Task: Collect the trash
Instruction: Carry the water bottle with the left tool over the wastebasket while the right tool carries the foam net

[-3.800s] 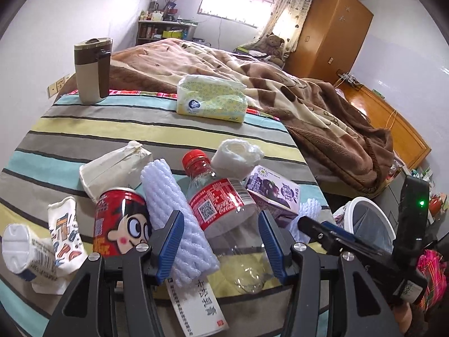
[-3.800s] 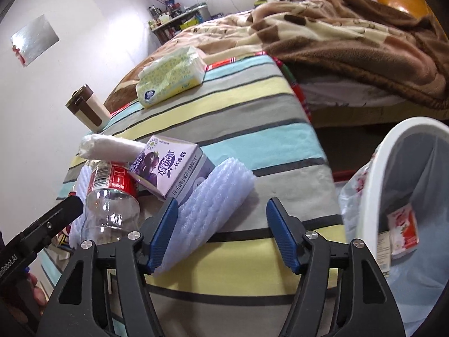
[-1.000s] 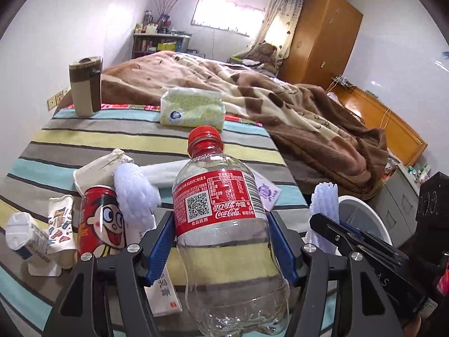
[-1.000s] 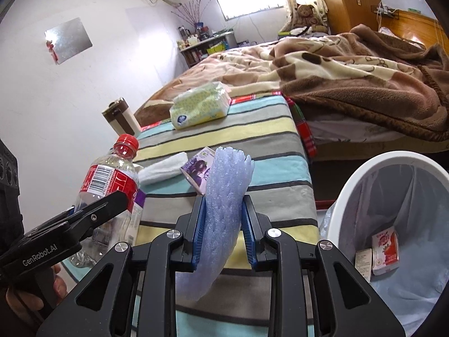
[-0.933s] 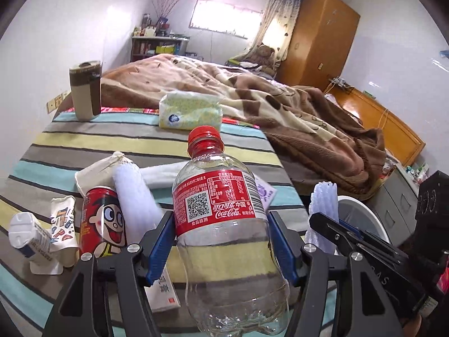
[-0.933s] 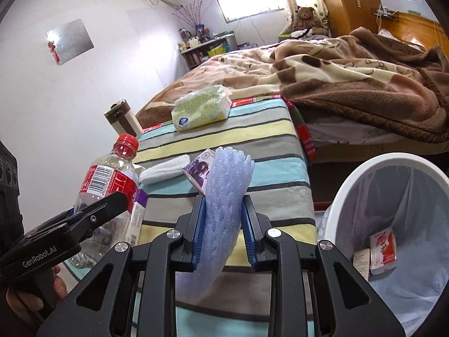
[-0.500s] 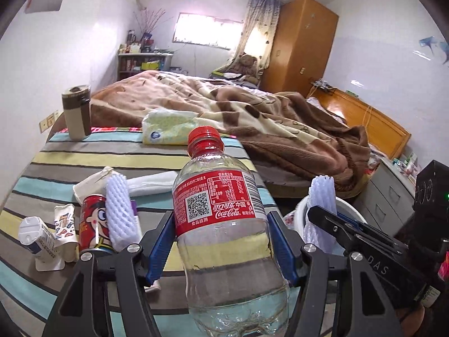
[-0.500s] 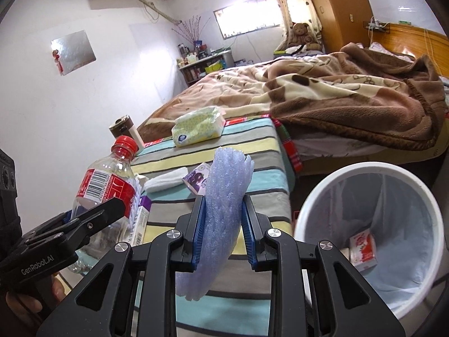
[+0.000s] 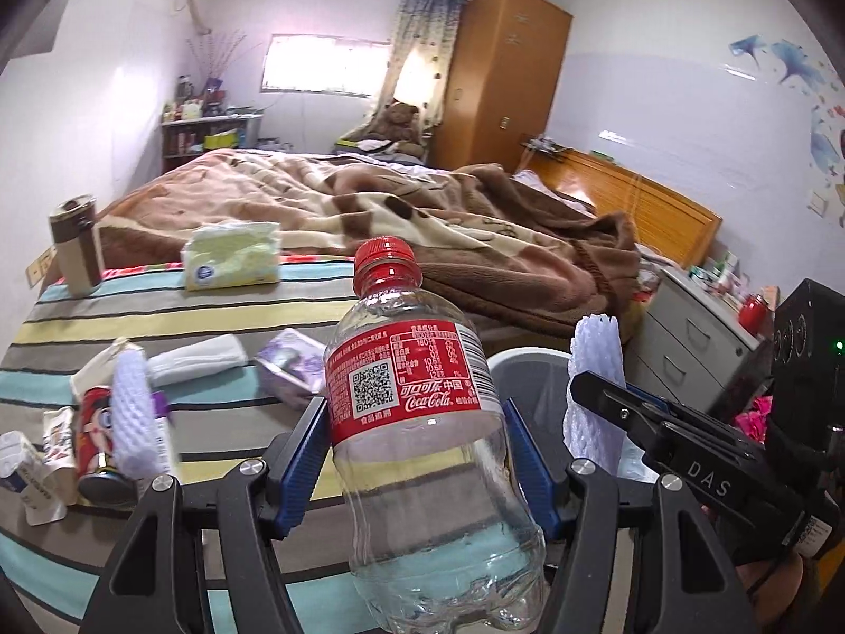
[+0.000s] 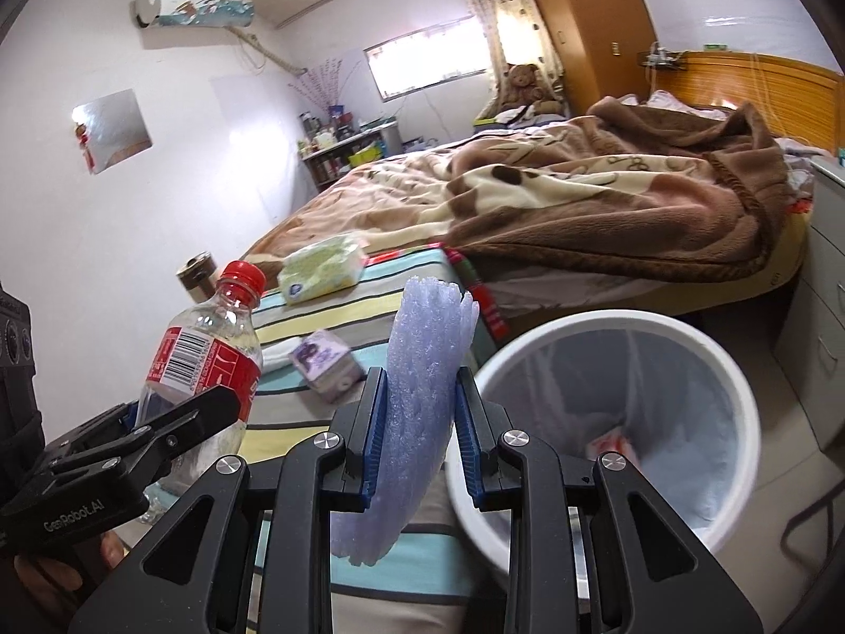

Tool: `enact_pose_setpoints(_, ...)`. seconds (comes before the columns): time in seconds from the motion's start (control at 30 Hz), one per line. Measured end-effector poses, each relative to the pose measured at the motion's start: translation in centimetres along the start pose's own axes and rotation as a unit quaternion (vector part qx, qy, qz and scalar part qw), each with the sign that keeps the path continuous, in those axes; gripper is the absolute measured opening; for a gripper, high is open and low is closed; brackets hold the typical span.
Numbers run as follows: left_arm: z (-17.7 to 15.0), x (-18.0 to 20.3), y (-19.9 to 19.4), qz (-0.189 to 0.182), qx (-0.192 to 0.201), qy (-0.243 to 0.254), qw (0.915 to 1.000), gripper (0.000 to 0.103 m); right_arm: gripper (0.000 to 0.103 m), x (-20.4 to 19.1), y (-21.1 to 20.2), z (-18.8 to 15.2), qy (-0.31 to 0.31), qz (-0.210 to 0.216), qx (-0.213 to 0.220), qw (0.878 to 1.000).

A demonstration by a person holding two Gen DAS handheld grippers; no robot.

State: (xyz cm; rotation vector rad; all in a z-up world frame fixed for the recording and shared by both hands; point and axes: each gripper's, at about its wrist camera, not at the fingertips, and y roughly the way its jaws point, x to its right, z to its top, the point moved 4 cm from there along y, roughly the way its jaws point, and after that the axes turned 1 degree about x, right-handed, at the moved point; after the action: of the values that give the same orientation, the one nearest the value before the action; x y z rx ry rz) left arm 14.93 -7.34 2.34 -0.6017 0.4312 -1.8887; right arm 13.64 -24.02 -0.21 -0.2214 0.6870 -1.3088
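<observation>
My left gripper (image 9: 414, 462) is shut on an empty clear cola bottle (image 9: 422, 422) with a red cap and label, held upright above the striped table edge. My right gripper (image 10: 420, 433) is shut on a white foam net sleeve (image 10: 422, 391), which stands up between the blue pads. The same sleeve (image 9: 594, 380) and right gripper show at the right of the left wrist view. A white trash bin (image 10: 734, 385) with a liner stands just right of the sleeve, holding a small red carton. In the right wrist view the bottle (image 10: 203, 359) shows at left.
On the striped table (image 9: 158, 317) lie a red can (image 9: 95, 438), another foam sleeve (image 9: 134, 417), a purple carton (image 9: 290, 364), a white roll (image 9: 198, 359), a tissue pack (image 9: 232, 259) and a brown-and-cream mug (image 9: 74, 248). A bed with a brown blanket lies beyond. Grey drawers (image 9: 692, 333) stand at right.
Both grippers have moved up and to the right with the bottle and the sleeve. The bin has come nearer and more into view; the table trash has slid left.
</observation>
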Motion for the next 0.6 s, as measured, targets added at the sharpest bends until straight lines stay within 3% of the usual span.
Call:
enact_pose_setpoints(0.3,0.4,4.4,2.4,-0.041,-0.005,0.031,0.9987,0.065,0.026,3.4,-0.9,0.2,0.018,-0.038,0.008,0.999)
enact_pose_setpoints(0.6,-0.4,8.0,6.6,-0.071,-0.04,0.053,0.9953,0.065,0.026,6.9,-0.7,-0.4,0.038,-0.077,-0.008,0.996)
